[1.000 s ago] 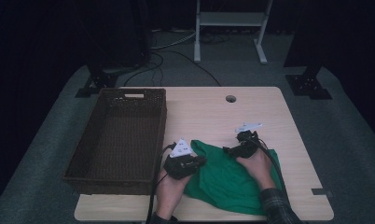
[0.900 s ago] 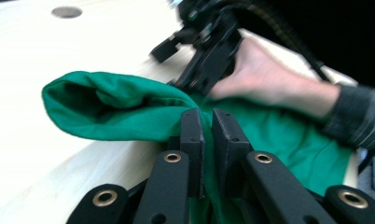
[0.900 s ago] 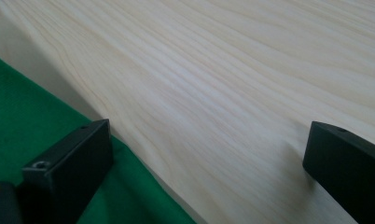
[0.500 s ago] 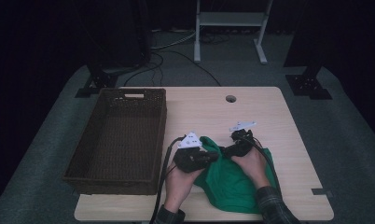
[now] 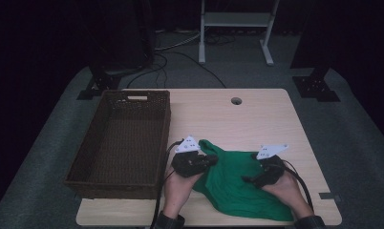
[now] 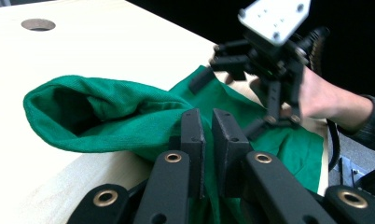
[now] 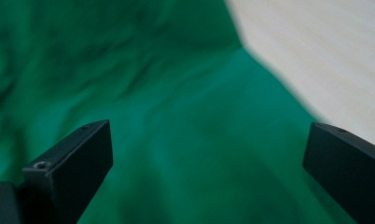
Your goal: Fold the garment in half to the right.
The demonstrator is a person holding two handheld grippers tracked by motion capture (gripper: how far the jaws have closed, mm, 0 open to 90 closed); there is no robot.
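Between the pressed-together jaws of my left gripper (image 6: 208, 140) I pinch a fold of the green cloth (image 5: 238, 183), near the front edge of the table (image 5: 257, 119) and a little left of its middle. My right gripper (image 7: 209, 163) hangs over the right part of the same cloth with its jaws spread wide and nothing between them; in the high view it (image 5: 257, 179) is close above the fabric.

I see a few risks. The left grip takes only a thin bunch of fabric, so a strong pull could let the cloth slip out. If the right jaws close while they are moving, they may catch two layers at once, or scrape the table under the fabric. The front part of the cloth lies close to the front edge, so a pull toward me could drag it over this edge.

For room, the wicker basket (image 5: 123, 138) stands along the left edge, just beside my left gripper, and its right wall is the nearest thing to bump. Toward the back edge, up to the small round hole (image 5: 236, 100), and to the right edge, I judge the table gives free space to spread the cloth.
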